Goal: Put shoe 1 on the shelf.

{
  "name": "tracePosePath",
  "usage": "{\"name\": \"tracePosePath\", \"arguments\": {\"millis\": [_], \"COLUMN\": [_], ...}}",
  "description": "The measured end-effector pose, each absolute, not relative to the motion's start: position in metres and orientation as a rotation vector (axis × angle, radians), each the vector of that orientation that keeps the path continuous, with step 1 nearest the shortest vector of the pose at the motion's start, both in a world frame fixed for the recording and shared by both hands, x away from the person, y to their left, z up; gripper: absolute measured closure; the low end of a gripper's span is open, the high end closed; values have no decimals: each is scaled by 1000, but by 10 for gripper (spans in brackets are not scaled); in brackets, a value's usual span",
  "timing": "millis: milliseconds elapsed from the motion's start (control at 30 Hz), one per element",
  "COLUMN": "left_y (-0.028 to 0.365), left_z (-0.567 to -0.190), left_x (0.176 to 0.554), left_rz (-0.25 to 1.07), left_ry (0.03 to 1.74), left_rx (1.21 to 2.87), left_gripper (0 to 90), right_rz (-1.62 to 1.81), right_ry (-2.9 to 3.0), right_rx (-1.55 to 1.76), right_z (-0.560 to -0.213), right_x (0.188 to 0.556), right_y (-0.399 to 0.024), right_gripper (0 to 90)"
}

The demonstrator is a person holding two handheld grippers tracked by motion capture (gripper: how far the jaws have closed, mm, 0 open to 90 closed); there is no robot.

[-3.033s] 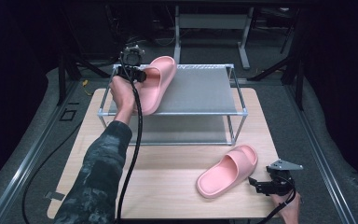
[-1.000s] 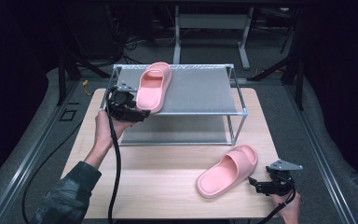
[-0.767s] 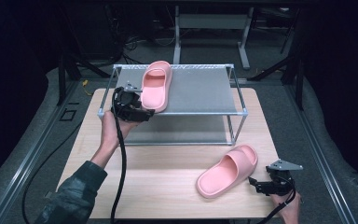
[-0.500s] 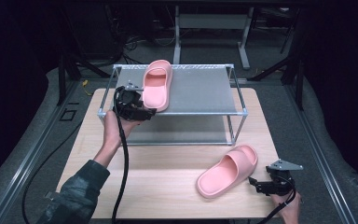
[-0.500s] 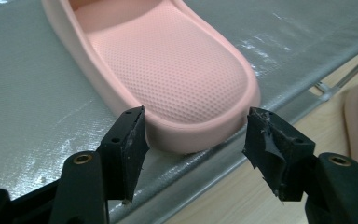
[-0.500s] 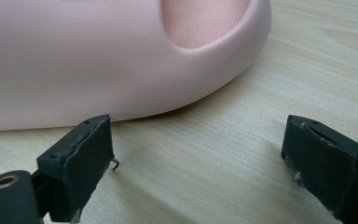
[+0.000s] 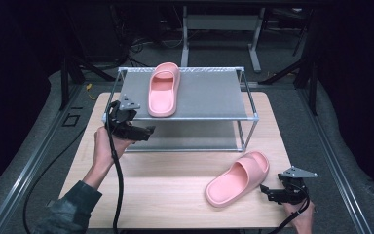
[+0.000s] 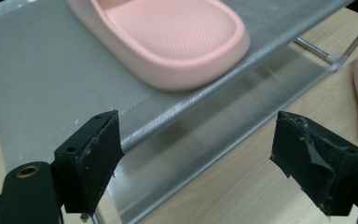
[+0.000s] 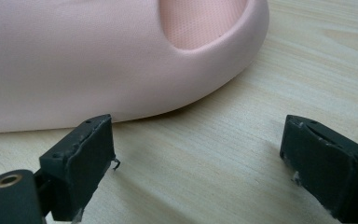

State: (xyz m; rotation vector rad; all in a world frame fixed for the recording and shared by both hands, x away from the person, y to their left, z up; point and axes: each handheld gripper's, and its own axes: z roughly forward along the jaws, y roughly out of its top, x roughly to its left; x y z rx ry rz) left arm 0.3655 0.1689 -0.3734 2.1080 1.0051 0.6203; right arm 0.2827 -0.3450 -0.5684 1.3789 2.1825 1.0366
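Left gripper [image 7: 148,132] sits left of centre in the high view, just off the rack's [image 7: 202,117] front left corner, jaws wide with nothing between them and just opening further. One slipper [image 7: 163,89] lies on the rack's top shelf, upper centre. Right gripper [image 7: 268,191], lower right, jaws wide and empty, hovers just beside the second slipper [image 7: 237,177] on the bench [image 7: 170,195]

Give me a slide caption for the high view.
One pink slipper on the rack's top shelf, its mate on the table, open tools left and right.
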Motion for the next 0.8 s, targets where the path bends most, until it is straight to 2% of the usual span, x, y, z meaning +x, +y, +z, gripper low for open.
{"name": "tracePosePath", "arguments": {"millis": [400,800], "left_y": [191,205], "left_z": [-419,-465], "left_x": [336,324], "left_rz": [645,618], "left_ry": [1041,1095], "left_rx": [2145,2150], "left_gripper": [113,49], "right_rz": [1033,1050], "right_ry": [2182,2176], "right_rx": [1379,1381], "right_z": [-568,-568], "right_x": [283,282], "right_y": [-345,-345], "right_gripper": [93,80]}}
